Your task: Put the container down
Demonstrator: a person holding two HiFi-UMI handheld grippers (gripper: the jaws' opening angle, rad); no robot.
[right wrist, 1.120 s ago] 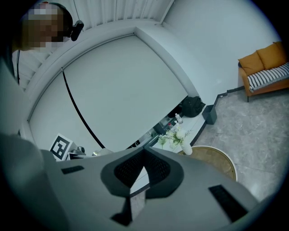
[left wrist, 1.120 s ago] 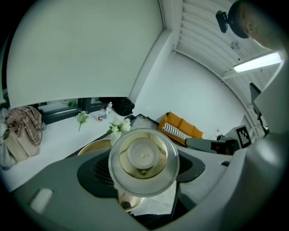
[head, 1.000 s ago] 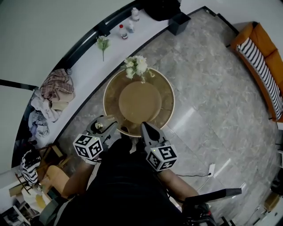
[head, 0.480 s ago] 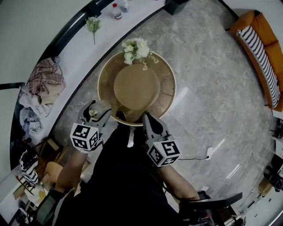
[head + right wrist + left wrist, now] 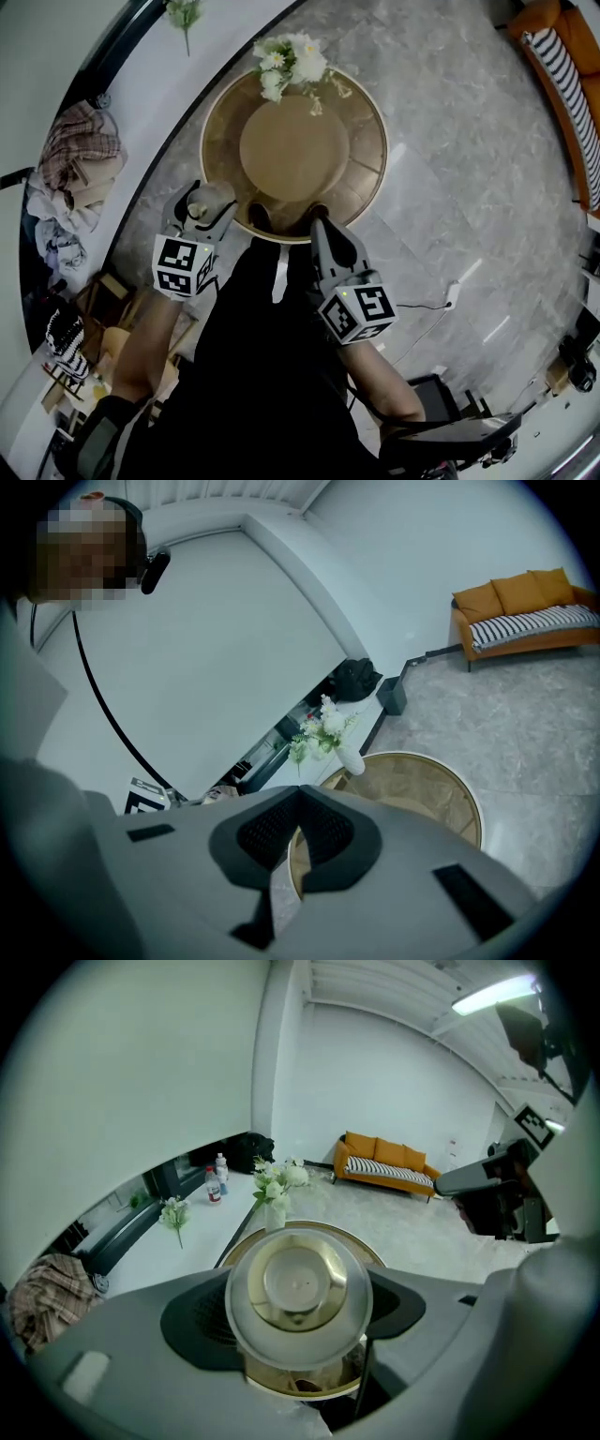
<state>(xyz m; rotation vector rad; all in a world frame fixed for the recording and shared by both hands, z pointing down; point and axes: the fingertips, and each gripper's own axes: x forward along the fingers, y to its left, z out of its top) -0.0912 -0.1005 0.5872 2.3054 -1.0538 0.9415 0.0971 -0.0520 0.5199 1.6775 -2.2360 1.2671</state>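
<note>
Container (image 5: 296,1290): round, smooth, rigid, seemingly glass under a metal lid (likely slippery and breakable). Left claw (image 5: 210,200) grips its sides near the round surface (image 5: 371,141). Right claw (image 5: 298,841): closed, empty.

Bright, even light — fisheye warp w/ dark corners.

quick count, fwiw: 2 tools, left tool (image 5: 210,198) and right tool (image 5: 320,216). 1 container (image 5: 298,1288). 1 round table (image 5: 377,127). 1 vase of flowers (image 5: 287,60). 1 sofa (image 5: 388,1162). 2 bottles (image 5: 213,1188). 1 loose flower sprig (image 5: 173,1213). 1 clothes pile (image 5: 71,161).
</note>
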